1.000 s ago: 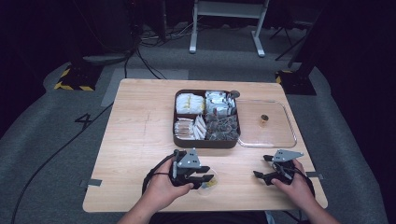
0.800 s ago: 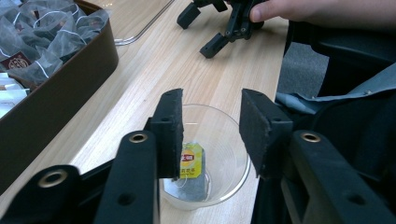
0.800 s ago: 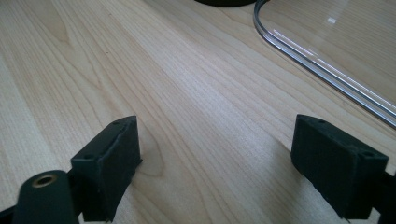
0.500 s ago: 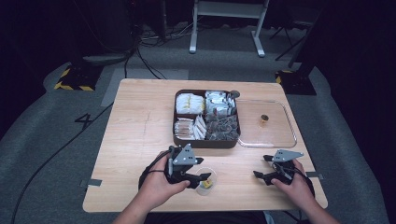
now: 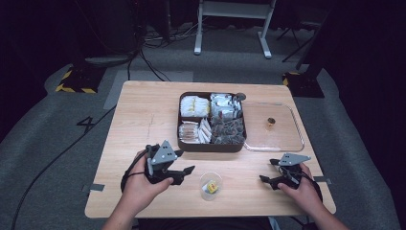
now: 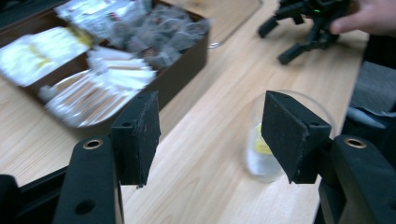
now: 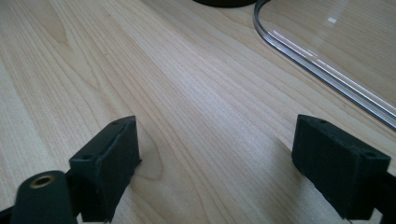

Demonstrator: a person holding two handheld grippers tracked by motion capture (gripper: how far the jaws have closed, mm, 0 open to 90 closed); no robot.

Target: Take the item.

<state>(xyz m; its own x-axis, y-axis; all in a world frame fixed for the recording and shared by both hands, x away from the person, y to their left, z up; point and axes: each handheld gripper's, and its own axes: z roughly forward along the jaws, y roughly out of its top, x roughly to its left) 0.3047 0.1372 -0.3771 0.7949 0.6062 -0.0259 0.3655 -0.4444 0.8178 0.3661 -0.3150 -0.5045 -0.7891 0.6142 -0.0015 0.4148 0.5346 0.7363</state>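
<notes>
The left gripper [image 5: 184,173] has just let go of the small clear cup [image 5: 211,182]: a second ago its jaws were closed around the cup at the front of the table, and they have been opening since, while the hand slid away toward the left. The cup now stands on its own on the wooden table [image 5: 143,120], upright, with something yellow in the bottom, a little to the right of the jaw tips and clear of them. In the left gripper view the two black pads [image 6: 140,135] stand well apart with bare wood between them, and the cup [image 6: 275,149] sits behind the right-hand pad, not pinched. To my eye that means the setting-down is finished and the cup is ready for whatever goes in next, likely a packet from the dark compartment tray [image 5: 212,122] behind it. The right gripper [image 5: 270,172] rests near the front right edge, unmoved from before, jaws spread wide and holding nothing; its own view has plain tabletop between the pads [image 7: 109,163], with the rim of the clear lid [image 7: 327,60] just ahead.
</notes>
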